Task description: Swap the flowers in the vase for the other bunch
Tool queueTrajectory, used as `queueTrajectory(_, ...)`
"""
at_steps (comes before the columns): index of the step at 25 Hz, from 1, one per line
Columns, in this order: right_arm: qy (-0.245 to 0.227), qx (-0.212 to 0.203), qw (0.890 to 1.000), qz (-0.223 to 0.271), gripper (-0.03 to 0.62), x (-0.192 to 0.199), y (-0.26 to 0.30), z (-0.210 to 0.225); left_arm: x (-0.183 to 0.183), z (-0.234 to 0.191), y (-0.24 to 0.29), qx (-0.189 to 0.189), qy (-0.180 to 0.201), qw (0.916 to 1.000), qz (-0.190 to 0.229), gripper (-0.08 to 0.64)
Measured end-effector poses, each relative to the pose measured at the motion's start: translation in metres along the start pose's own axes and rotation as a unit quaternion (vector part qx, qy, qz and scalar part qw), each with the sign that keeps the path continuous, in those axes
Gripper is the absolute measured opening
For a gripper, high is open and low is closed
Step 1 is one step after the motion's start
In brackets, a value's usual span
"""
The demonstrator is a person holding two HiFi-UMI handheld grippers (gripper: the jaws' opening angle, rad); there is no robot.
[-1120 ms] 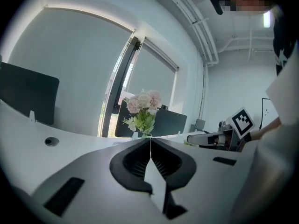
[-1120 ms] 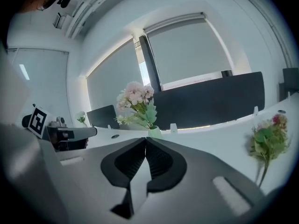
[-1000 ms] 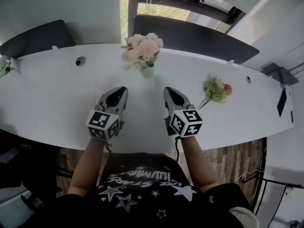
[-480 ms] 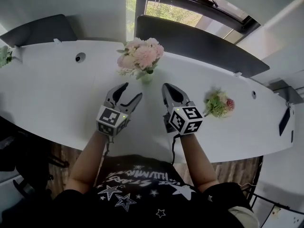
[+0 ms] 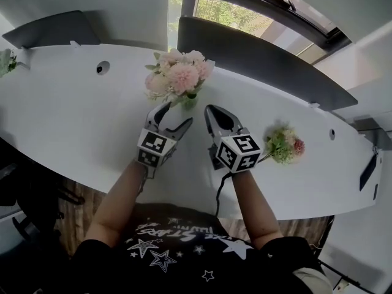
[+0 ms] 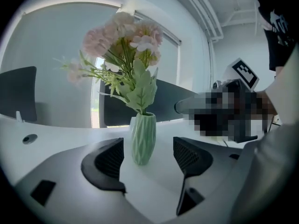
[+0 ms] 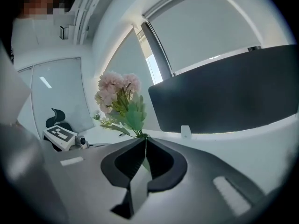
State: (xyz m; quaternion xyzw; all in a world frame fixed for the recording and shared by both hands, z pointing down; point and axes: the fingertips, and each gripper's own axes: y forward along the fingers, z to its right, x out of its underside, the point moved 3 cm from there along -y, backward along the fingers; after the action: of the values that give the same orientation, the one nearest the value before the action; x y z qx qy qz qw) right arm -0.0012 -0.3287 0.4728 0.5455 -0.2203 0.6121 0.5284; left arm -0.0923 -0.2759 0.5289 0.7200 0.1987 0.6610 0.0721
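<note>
- Pale green ribbed vase (image 5: 189,101): upright on white surface (image 5: 73,115), upper centre of head view. Holds pink flowers (image 5: 179,77) with green leaves, stems vertical.
- Left tool (image 5: 177,114): low over surface, just short of vase, aimed at it. Jaws opening, spread wide; vase shows in gap ahead, pads clear of it.
- Right tool (image 5: 212,110): just right of vase, clenched, nothing between jaws.
- Other bunch (image 5: 283,146): lies flat on surface at centre right, stem toward lower left, blooms toward right.
</note>
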Motion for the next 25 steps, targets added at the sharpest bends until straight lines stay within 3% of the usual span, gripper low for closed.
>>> queueTrajectory(12,0.003,-0.016,1.0,-0.013,0.005,0.002,0.016,0.012,-0.002,-0.009,0.038,-0.018,0.038,0.9991,0.001,0.316)
queueTrajectory(23,0.013,-0.022,1.0,-0.018,0.005,0.006,0.021,0.018,-0.007,-0.011,0.05,-0.013,0.037,0.9992,0.005,0.313)
queueTrajectory(25,0.004,-0.041,0.999,-0.022,0.005,0.006,0.023,0.014,-0.006,-0.012,0.051,-0.014,0.041,0.9991,0.002,0.264)
